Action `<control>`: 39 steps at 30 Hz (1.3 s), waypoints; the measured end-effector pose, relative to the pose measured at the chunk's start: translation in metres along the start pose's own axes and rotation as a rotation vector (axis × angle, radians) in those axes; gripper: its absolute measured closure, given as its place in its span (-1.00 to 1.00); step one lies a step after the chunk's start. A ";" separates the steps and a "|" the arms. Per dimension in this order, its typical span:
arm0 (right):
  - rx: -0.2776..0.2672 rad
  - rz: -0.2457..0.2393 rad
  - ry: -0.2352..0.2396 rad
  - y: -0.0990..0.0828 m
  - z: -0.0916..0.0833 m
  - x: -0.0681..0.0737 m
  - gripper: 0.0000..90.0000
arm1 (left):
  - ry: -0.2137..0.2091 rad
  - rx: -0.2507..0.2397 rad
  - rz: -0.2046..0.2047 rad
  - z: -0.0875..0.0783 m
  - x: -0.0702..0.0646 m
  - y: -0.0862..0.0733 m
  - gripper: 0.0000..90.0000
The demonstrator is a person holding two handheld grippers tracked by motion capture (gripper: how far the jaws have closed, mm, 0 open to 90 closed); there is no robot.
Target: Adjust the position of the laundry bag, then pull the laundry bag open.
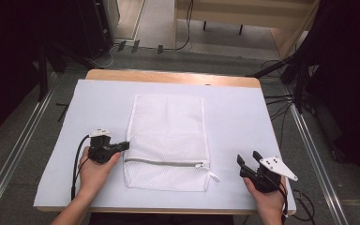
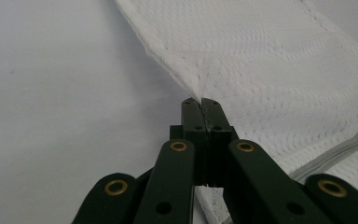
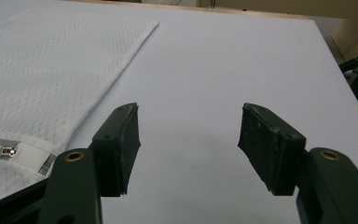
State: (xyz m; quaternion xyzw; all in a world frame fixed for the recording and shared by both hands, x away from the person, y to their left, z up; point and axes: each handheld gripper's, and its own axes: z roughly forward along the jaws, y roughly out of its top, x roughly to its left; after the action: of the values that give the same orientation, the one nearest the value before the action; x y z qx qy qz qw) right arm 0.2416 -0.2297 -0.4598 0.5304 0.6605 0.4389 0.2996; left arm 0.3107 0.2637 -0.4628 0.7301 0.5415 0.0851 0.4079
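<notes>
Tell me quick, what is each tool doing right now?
Left tool: closed, pinching the edge of the white mesh laundry bag.
Right tool: open, holding nothing.

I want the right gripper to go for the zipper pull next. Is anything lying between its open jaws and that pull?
Nothing visible does. The right gripper stands open over bare white table cover, to the right of the mesh bag. The zipper pull lies at the bag's near right corner, uncovered. The left gripper pinches the bag's far-side edge, clear of that path.
</notes>
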 end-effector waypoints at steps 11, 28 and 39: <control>0.016 0.018 0.059 0.001 -0.002 0.013 0.17 | 0.063 -0.089 0.064 -0.015 0.002 -0.010 0.20; 0.108 0.048 0.219 0.005 0.003 0.071 0.14 | 0.074 -0.234 0.059 -0.065 -0.002 -0.025 -0.30; 0.204 0.048 0.250 -0.005 0.014 0.076 0.09 | 0.039 -0.194 0.132 -0.053 -0.013 -0.026 -0.28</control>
State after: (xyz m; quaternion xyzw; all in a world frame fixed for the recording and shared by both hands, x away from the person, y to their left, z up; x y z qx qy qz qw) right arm 0.2322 -0.1530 -0.4653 0.5149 0.7208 0.4394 0.1491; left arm 0.2564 0.2810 -0.4421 0.7195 0.4893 0.1779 0.4596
